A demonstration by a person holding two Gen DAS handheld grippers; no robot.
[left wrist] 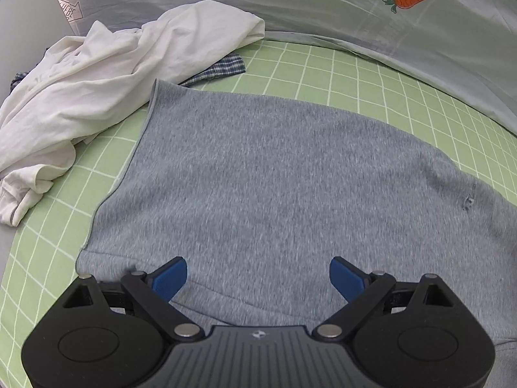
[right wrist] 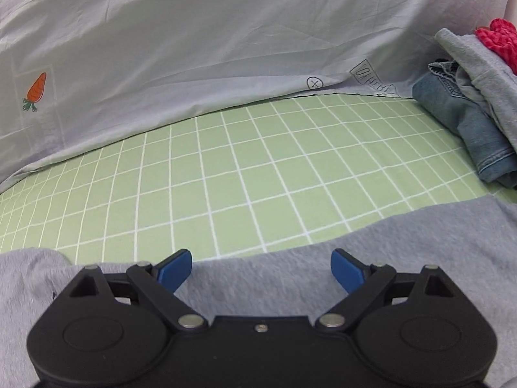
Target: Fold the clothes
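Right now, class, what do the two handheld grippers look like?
Both the left gripper and the right gripper have black bodies with round side housings, silver pivot bolts and blue finger pads. The left's centre plate is ribbed grey, bearing a small emblem.

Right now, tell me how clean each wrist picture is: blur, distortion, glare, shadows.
Left wrist view: the grey garment is smeared, its weave soft; fisheye bends the green checked sheet; dark corners. Right wrist view: sharper, though the sheet's grid lines curve strongly; the jeans stay crisp. Both: flat, even light, no glare, hardly any shadows.
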